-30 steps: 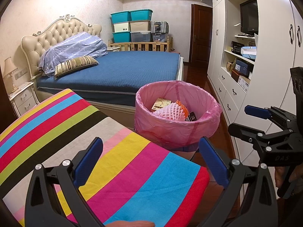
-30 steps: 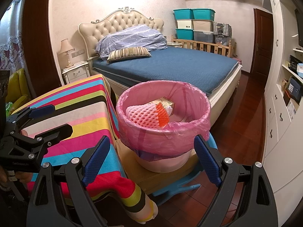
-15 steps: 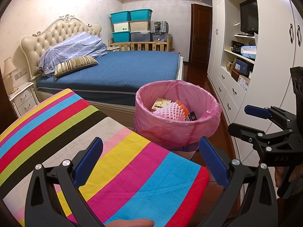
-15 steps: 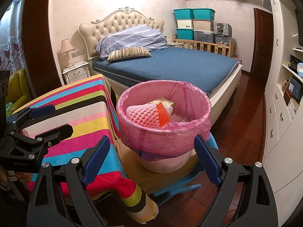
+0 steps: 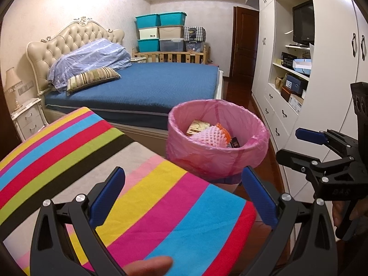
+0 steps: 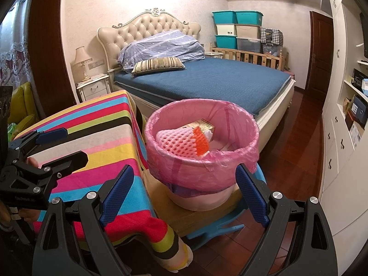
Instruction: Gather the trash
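A bedroom was shown, with a bed (image 5: 147,85) at the back and a table (image 5: 96,161) under a striped cloth in front. No trash was seen anywhere on the tabletop. The bin (image 6: 202,158), lined with a pink bag, stood on a low stool just off the tabletop's right edge. In it lay a pink foam net (image 6: 177,141), a small carton (image 6: 202,124) and an orange scrap (image 6: 201,142).

The step in hand was judged to be the last one: the collecting looked finished, since everything loose lay in the bin. The left gripper (image 5: 181,197) was held over the tabletop's near right corner with its jaws wide apart and nothing between them. The right gripper (image 6: 184,195) was held before the bin, jaws likewise apart and empty. If any move remained, it was probably a check for missed pieces, or a gathering of the bag's rim, for which both grippers would have to be brought to opposite sides of it.

Only in the right wrist view were the stool (image 6: 214,227), the cloth's hanging corner and the bin's base below the bag to be seen. Only in the left wrist view were a dark wrapper (image 5: 234,142) in the bin and the shelves (image 5: 292,76) shown.
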`<act>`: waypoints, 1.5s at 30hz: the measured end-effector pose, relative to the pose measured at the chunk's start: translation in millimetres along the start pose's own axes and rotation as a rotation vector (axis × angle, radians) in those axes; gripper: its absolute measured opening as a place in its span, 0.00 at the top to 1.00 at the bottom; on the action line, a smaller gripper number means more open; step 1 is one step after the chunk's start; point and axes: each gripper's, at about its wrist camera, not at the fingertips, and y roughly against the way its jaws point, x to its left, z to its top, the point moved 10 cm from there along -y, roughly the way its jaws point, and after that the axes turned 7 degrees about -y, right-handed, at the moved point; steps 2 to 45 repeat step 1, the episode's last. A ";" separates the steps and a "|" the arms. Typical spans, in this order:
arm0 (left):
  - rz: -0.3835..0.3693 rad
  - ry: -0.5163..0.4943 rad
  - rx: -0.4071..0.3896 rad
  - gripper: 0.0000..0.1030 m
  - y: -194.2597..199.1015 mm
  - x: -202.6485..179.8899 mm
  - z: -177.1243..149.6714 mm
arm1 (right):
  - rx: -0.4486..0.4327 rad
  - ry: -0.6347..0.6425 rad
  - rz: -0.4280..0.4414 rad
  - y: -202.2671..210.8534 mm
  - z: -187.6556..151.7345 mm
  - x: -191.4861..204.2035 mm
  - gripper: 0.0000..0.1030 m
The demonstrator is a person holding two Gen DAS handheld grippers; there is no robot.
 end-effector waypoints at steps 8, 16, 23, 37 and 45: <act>0.012 0.010 -0.001 0.05 5.4 7.2 -1.9 | 0.002 0.003 0.009 -0.8 1.4 5.2 0.18; 0.012 0.010 -0.001 0.05 5.4 7.2 -1.9 | 0.002 0.003 0.009 -0.8 1.4 5.2 0.18; 0.012 0.010 -0.001 0.05 5.4 7.2 -1.9 | 0.002 0.003 0.009 -0.8 1.4 5.2 0.18; 0.012 0.010 -0.001 0.05 5.4 7.2 -1.9 | 0.002 0.003 0.009 -0.8 1.4 5.2 0.18; 0.012 0.010 -0.001 0.05 5.4 7.2 -1.9 | 0.002 0.003 0.009 -0.8 1.4 5.2 0.18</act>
